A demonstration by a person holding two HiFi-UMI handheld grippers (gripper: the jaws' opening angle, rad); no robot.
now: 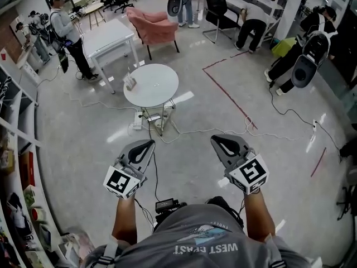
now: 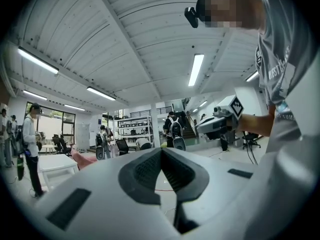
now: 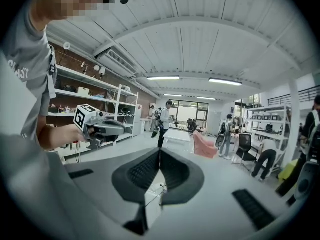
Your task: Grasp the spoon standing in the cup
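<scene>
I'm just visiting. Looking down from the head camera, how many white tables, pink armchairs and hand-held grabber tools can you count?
White tables: 2, the round table and the rectangular table
Armchairs: 1, the pink armchair
Grabber tools: 2, the left gripper and the right gripper
Total: 5

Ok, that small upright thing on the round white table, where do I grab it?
Probably its upper part, free above the tabletop. The small upright thing sits near the round white table's left edge, so coming from that side with the left gripper looks shortest. Its jaws are shut, so open first. Too small here to tell spoon from cup.
</scene>
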